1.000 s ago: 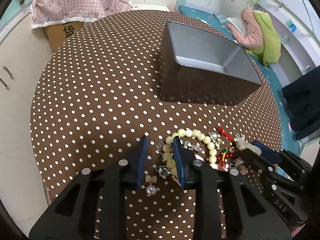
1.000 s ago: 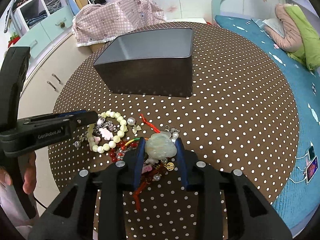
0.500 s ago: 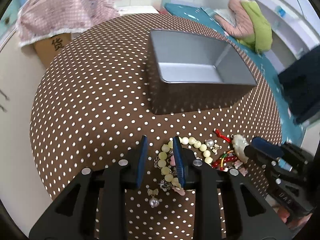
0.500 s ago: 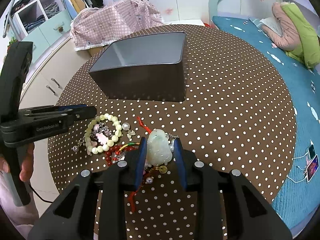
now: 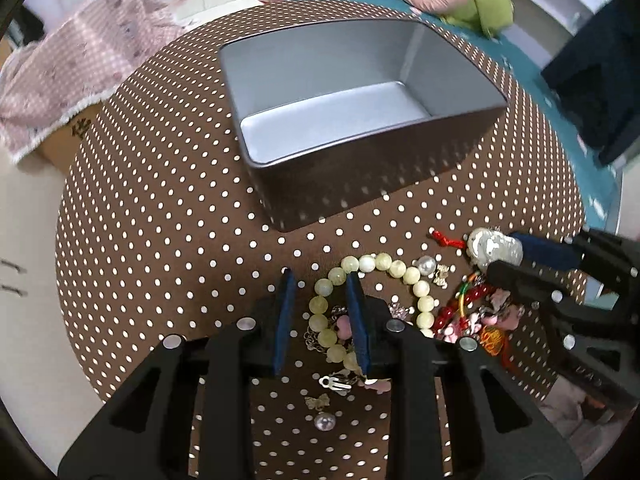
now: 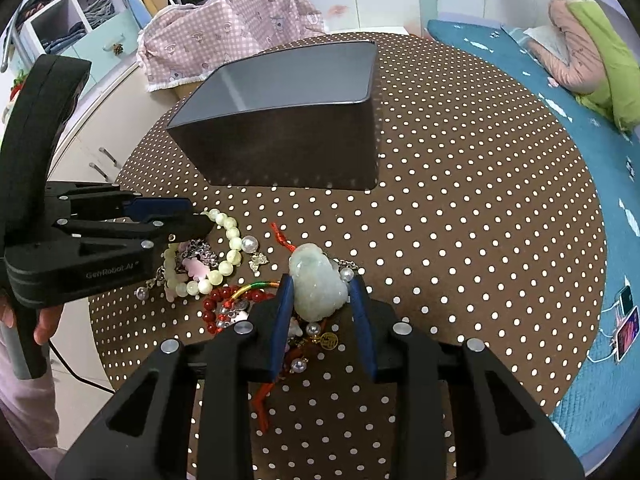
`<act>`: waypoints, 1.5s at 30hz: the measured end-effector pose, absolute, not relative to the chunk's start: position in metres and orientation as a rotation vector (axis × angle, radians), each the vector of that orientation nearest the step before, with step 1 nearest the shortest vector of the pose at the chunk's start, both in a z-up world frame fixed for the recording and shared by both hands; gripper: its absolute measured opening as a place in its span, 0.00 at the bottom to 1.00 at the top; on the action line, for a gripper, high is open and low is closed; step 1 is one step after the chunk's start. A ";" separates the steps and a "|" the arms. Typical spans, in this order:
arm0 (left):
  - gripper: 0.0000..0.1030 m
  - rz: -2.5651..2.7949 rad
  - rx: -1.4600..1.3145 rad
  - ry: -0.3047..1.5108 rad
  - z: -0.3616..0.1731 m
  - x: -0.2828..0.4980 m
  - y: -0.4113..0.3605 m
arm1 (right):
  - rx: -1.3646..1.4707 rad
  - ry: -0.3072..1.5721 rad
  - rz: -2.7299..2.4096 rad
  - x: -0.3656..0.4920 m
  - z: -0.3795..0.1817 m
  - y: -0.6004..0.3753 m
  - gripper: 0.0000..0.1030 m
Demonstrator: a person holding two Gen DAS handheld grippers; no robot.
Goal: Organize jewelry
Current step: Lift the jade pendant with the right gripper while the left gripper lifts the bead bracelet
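Right gripper (image 6: 322, 304): black body, blue pads, clamped on a pale green jade pendant (image 6: 317, 287). The pendant sits between the pads at the near edge of the jewelry pile. A red cord (image 6: 262, 402) trails from below it toward the camera; a gold coin charm (image 6: 328, 339) and small pearls hang just under it.

Left gripper (image 5: 320, 320): black body, blue pads, closed on the near side of a cream bead bracelet (image 5: 384, 264). The beads run between the pads; the far arc of the bracelet lies on the cloth. In the right wrist view the body of this gripper reads "GenRobot.AI" (image 6: 110, 270) in grey lettering, and a hand (image 6: 46, 322) holds its handle.

Loose items near the left gripper: a white clip charm (image 5: 334, 382), a bronze butterfly charm (image 5: 317, 401), a single pearl (image 5: 324, 423).

Pile between the grippers: dark red beads (image 6: 214, 304), a multicoloured cord (image 6: 256, 286), pink charms (image 6: 196, 268), a large pearl (image 6: 249, 243), a silver butterfly charm (image 6: 258, 260).

Surface: round table under a brown tablecloth (image 6: 460, 208) with white polka dots.

Beyond the pile: rectangular metal tin (image 5: 352, 92), dark outside, silver inside, open top.

Far: a cardboard box (image 5: 70, 140) with one black Chinese character, under a pink patterned cloth (image 6: 228, 48); a teal bed (image 6: 520, 72).
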State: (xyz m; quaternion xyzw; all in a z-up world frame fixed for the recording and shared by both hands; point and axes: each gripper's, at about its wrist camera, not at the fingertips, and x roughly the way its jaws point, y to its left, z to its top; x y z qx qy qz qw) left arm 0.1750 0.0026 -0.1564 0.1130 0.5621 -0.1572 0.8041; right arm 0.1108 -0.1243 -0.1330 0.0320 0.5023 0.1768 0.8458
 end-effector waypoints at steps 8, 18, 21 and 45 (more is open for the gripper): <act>0.08 -0.363 0.045 1.180 -0.147 0.179 0.035 | 0.033 1.057 0.376 0.110 -0.134 -0.119 0.28; 0.08 -0.435 -0.224 1.049 -0.108 0.142 0.091 | -0.045 1.050 0.391 0.117 -0.135 -0.105 0.31; 0.08 -0.437 -0.249 1.002 -0.092 0.127 0.087 | -0.054 1.054 0.390 0.120 -0.134 -0.103 0.33; 0.09 -0.495 -0.317 0.897 -0.099 0.098 0.059 | -0.070 1.035 0.343 0.119 -0.133 -0.103 0.13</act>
